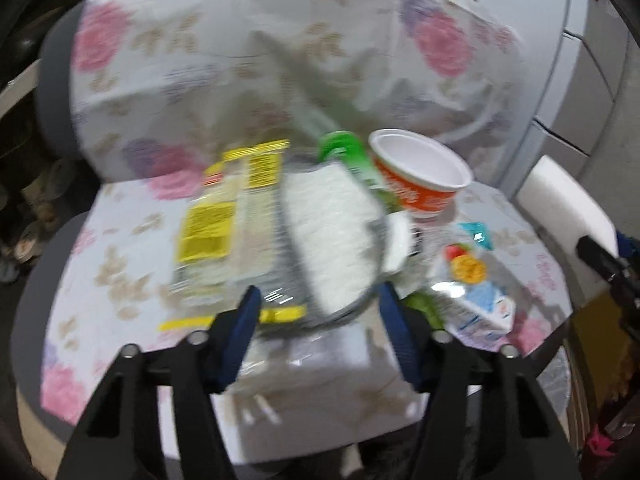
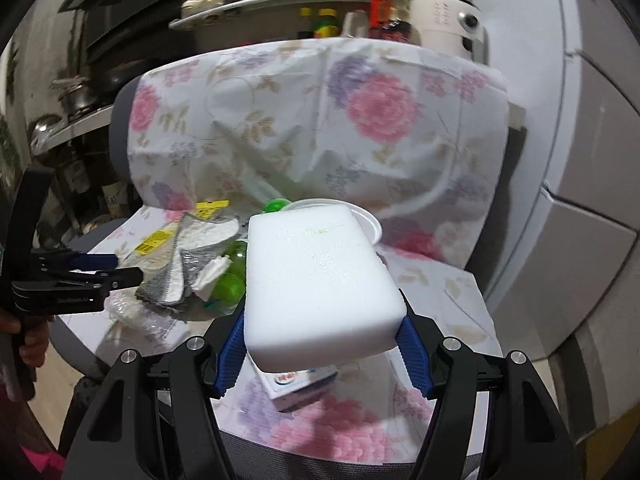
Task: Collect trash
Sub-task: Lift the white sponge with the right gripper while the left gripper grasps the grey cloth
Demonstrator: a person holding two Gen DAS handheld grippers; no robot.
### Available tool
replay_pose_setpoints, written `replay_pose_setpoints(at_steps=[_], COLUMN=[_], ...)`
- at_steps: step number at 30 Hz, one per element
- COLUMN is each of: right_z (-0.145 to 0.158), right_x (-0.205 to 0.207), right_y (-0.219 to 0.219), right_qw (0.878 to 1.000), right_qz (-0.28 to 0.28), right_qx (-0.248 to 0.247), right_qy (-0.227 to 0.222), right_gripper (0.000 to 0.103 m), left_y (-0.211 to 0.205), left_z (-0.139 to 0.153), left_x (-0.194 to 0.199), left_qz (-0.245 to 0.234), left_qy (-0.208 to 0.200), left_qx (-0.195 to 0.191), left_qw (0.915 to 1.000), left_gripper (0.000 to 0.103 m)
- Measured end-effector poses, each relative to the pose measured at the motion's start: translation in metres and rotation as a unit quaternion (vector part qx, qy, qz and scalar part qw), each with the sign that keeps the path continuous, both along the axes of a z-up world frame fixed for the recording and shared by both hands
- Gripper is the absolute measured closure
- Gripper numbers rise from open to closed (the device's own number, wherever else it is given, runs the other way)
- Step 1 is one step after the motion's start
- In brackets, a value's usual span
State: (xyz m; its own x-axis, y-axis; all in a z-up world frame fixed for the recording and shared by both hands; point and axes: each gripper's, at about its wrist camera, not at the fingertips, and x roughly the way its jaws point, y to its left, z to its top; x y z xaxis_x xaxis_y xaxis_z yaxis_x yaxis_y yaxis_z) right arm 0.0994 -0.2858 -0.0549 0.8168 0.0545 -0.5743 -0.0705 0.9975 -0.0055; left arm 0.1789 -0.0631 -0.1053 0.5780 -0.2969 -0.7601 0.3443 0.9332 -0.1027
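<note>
White foam block [image 2: 320,280] clamped in right gripper [image 2: 322,348]; left gripper [image 1: 318,312] half-open; orange cup [image 1: 420,176] empty.

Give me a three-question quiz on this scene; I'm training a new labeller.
1. True or false: the right gripper holds a white foam block.
2. What colour is the outside of the cup? A) orange B) blue C) black
3. What pattern is on the cloth covering the chair?

Key: 1 true; 2 A; 3 flowers.
</note>
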Motion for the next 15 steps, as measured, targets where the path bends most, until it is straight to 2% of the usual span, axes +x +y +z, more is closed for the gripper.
replay_pose_setpoints(at_steps=[3, 5, 8, 10, 14, 15], right_z=[-0.004, -0.006, -0.01, -0.013, -0.016, -0.017], right_x=[0.0, 0.001, 0.002, 0.001, 0.0, 0.0], right_y=[-0.009, -0.016, -0.024, -0.028, -0.033, -0.033], right_qw=[1.0, 1.0, 1.0, 1.0, 1.0, 1.0], right_qz=[-0.007, -0.011, -0.015, -0.016, -0.015, -0.015], right_qx=[0.004, 0.007, 0.013, 0.016, 0.021, 0.022], right_qy=[0.002, 0.004, 0.008, 0.009, 0.011, 0.011], right_gripper=[0.037, 0.036, 0.036, 0.036, 0.036, 0.036], left_y=[-0.019, -0.029, -0.043, -0.049, -0.049, -0.047], left_z=[-0.002, -0.003, -0.01, -0.017, -0.025, -0.024], left_x=[0.014, 0.021, 0.033, 0.041, 0.051, 0.051], left_qz=[-0.017, -0.026, -0.029, -0.03, -0.022, -0.023], left_qy=[0.008, 0.01, 0.016, 0.025, 0.036, 0.036], left_qx=[-0.024, -0.035, -0.025, -0.021, -0.027, -0.031], left_qw=[0.9995, 0.999, 0.9991, 0.999, 0.9988, 0.9986], left_gripper=[0.062, 0.063, 0.063, 0.074, 0.086, 0.093])
